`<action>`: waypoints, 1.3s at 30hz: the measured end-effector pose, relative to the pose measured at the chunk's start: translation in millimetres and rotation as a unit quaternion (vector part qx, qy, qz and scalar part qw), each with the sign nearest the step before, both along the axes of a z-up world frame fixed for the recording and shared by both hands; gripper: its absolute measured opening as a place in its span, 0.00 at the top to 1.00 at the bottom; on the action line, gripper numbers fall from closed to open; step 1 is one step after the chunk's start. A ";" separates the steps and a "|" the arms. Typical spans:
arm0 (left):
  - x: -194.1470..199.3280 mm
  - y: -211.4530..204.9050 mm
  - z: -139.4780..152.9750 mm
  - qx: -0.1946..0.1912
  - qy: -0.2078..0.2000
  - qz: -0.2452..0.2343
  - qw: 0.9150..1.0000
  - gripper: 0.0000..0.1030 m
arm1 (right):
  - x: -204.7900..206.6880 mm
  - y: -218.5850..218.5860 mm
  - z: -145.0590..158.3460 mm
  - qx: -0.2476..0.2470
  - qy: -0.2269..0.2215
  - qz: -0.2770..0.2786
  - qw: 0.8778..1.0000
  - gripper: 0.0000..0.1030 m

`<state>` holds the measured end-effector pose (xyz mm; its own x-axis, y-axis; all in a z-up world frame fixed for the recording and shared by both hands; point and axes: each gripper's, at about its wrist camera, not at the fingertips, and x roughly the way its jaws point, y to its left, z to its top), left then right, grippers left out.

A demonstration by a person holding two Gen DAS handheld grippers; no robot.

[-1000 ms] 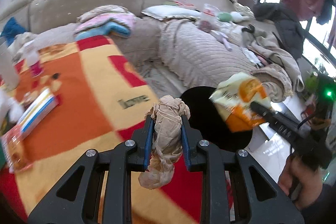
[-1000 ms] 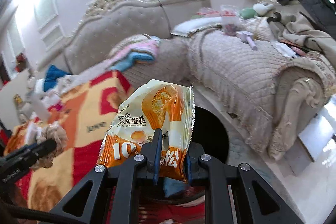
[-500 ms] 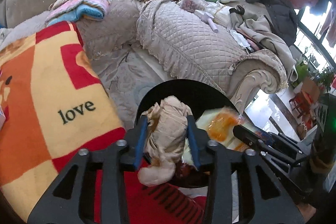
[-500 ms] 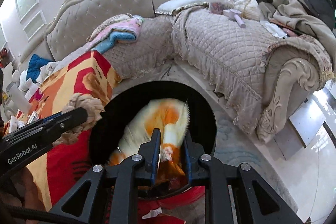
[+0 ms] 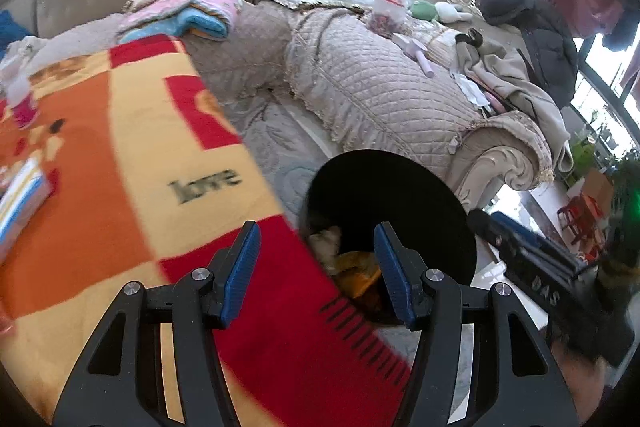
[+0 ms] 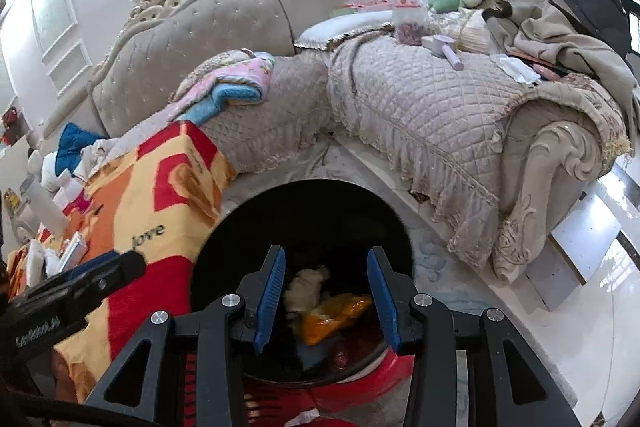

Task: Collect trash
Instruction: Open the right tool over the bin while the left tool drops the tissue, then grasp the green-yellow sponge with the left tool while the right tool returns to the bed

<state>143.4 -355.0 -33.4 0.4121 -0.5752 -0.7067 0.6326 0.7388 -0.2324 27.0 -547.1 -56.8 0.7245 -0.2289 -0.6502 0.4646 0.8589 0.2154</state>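
1. Living-room setting: a beige quilted sofa [image 6: 420, 115] runs behind a table draped in a red, orange and yellow blanket [image 5: 132, 195]. A bin lined with a black bag [image 6: 304, 215] stands on the floor between the two.

2. Change since one second ago: my left gripper [image 5: 316, 267] then pinched a crumpled brown paper wad, and my right gripper [image 6: 326, 291] pinched an orange snack wrapper. Both sets of jaws have just been opening, and both items have dropped.

3. Current finger state: both grippers are released, with nothing between the blue pads. The left stands wider than the right.

4. Item location: the paper wad [image 6: 306, 287] and the snack wrapper [image 6: 334, 313] lie inside the bin, touching each other, on top of darker refuse. The left wrist view confirms both, partly hidden by the blanket edge.

5. Task meaning: I judge this deposit complete. More candidates appear to remain on the blanket at the left, including a striped packet [image 5: 20, 195]; these call for a return pass.

6. Legible writing: the blanket carries the word "love" [image 5: 206, 183]. The left gripper body, seen from the right wrist view, bears white lettering too blurred to read. The wrapper print cannot be read in the bin.
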 end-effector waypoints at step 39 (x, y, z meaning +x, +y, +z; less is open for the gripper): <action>67.4 390.4 -47.7 -0.022 -0.005 0.285 0.958 0.36 | 100.6 251.4 -3.6 -0.069 -0.026 0.270 0.960 0.34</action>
